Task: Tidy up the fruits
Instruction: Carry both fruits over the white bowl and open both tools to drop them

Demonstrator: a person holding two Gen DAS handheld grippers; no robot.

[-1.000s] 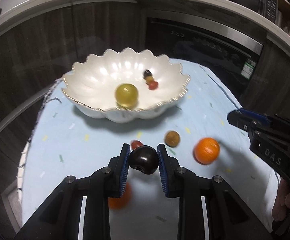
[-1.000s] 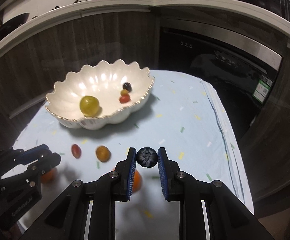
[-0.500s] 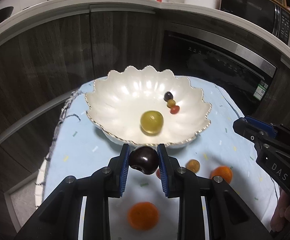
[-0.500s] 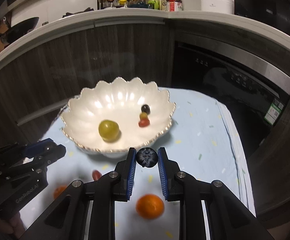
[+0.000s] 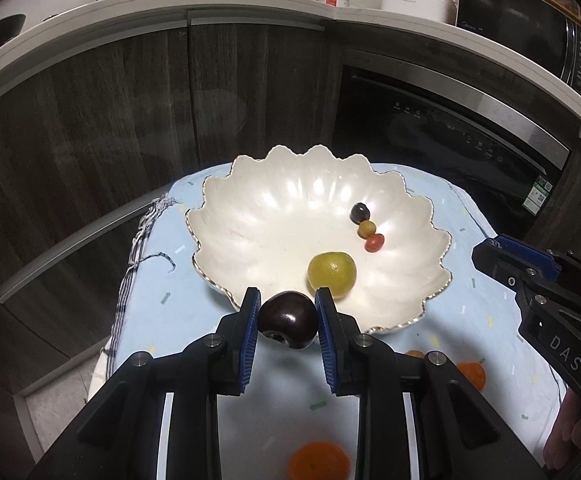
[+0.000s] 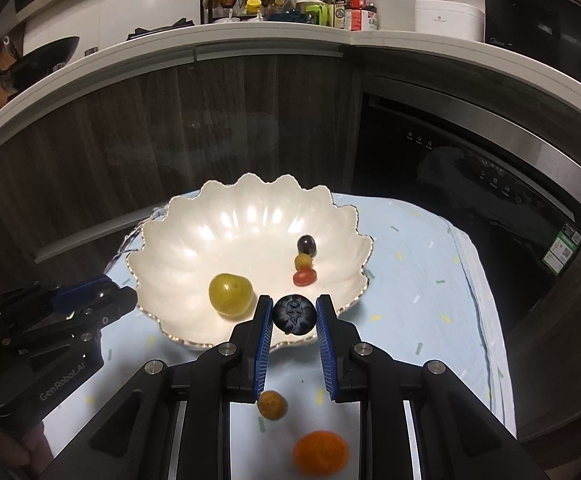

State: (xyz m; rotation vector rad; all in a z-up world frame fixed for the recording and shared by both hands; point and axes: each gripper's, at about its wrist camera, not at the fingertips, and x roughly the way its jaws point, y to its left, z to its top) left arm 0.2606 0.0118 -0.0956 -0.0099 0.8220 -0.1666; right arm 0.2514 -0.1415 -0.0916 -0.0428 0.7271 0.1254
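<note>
My left gripper point(image 5: 287, 322) is shut on a dark cherry point(image 5: 288, 325), held above the near rim of the white scalloped bowl point(image 5: 250, 240). My right gripper point(image 6: 293, 316) is shut on a blueberry point(image 6: 294, 315), also over the bowl's point(image 6: 194, 248) near rim. Inside the bowl lie a green plum point(image 5: 331, 274), a dark grape point(image 5: 359, 212), a small yellow fruit point(image 5: 367, 228) and a red one point(image 5: 374, 243). On the light blue cloth behind the fingers remain an orange point(image 6: 320, 456), a brownish fruit point(image 6: 272, 404) and another orange point(image 5: 318, 462).
The bowl stands on a small table covered with a light blue cloth point(image 6: 418, 280). Dark wood cabinets point(image 5: 130, 120) and a black oven point(image 5: 430, 128) stand close behind it. A counter above carries bottles point(image 6: 354, 4) and a white cooker point(image 6: 448, 20).
Both grippers have risen and moved forward toward the bowl, each still holding its fruit. The loose fruits on the cloth have slid down behind the fingers in both views.
</note>
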